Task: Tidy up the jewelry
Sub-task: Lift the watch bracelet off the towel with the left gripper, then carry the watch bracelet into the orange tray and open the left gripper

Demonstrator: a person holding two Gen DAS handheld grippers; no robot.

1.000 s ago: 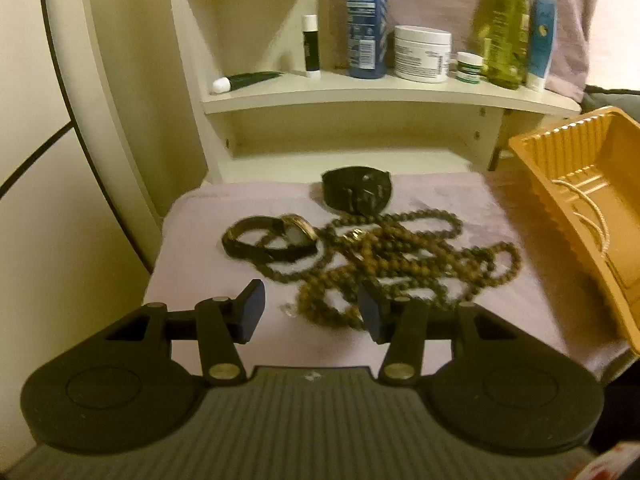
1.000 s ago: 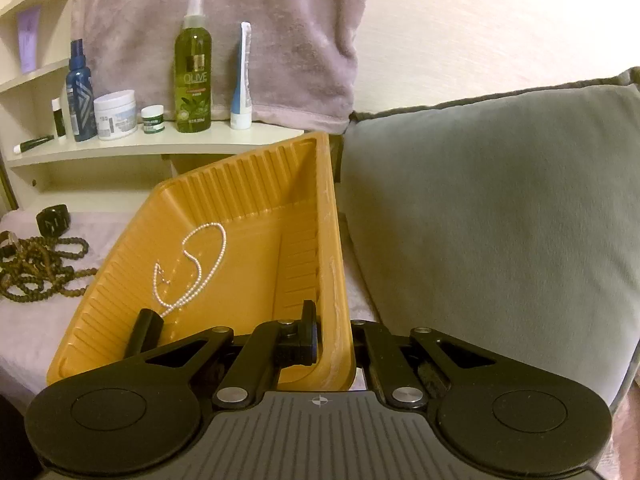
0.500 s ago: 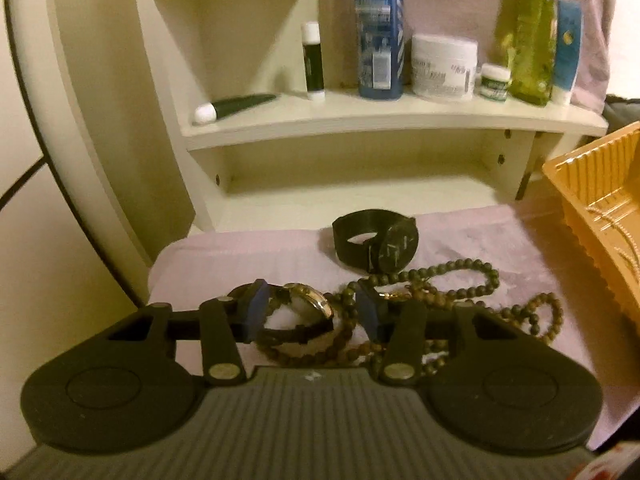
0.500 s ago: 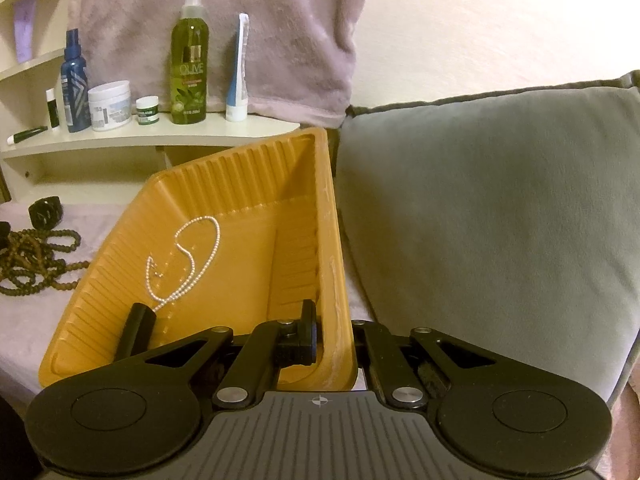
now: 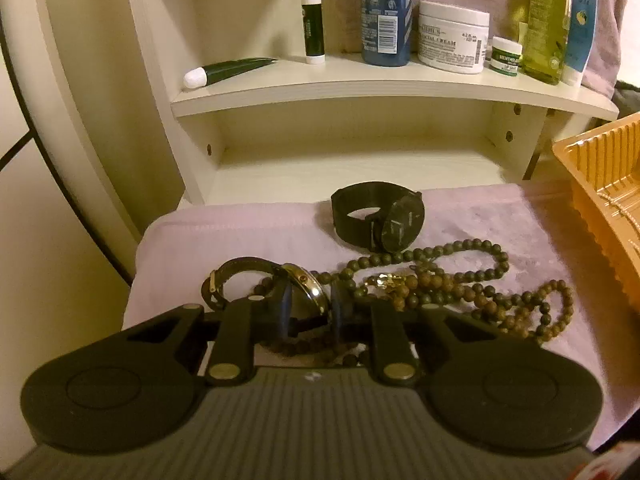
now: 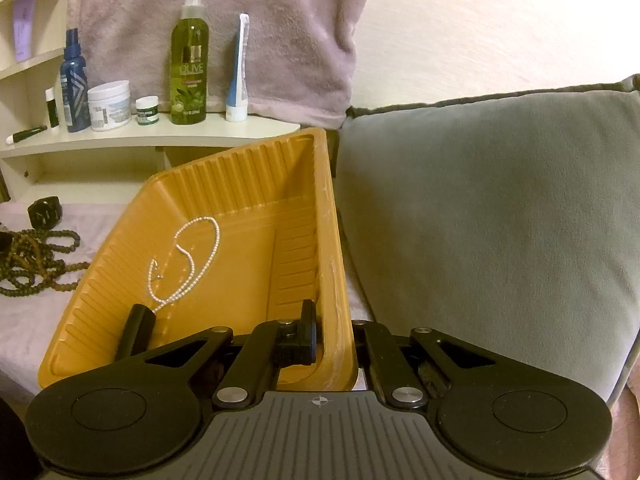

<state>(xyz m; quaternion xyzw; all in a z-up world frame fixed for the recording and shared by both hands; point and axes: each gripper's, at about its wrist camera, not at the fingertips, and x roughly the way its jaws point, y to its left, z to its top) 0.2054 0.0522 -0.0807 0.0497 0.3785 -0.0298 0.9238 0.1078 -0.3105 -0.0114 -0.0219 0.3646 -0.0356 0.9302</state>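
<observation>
A gold-cased watch [image 5: 306, 286] with a dark strap stands on edge on the lilac towel [image 5: 224, 232]. My left gripper [image 5: 311, 308] is around its case, its jaws closing, and both pads touch it. Tangled brown bead necklaces [image 5: 460, 284] lie just right of it, and a black watch [image 5: 384, 220] lies behind. My right gripper [image 6: 336, 340] is shut on the near right wall of the orange tray [image 6: 240, 184], which sits tilted. A pearl necklace [image 6: 192, 256] lies inside the tray. The tray's corner [image 5: 592, 184] shows at the right of the left wrist view.
A white shelf [image 5: 360, 88] behind the towel carries bottles, jars and tubes. A grey cushion [image 6: 500, 220] fills the space right of the tray. A dark stick-like object [image 6: 136, 332] rests in the tray's near left corner. The towel's left edge drops off beside a wall.
My left gripper moved forward over the beads to the gold watch and its jaws narrowed around the case. The watch now stands more upright. The right gripper and the tray kept still.
</observation>
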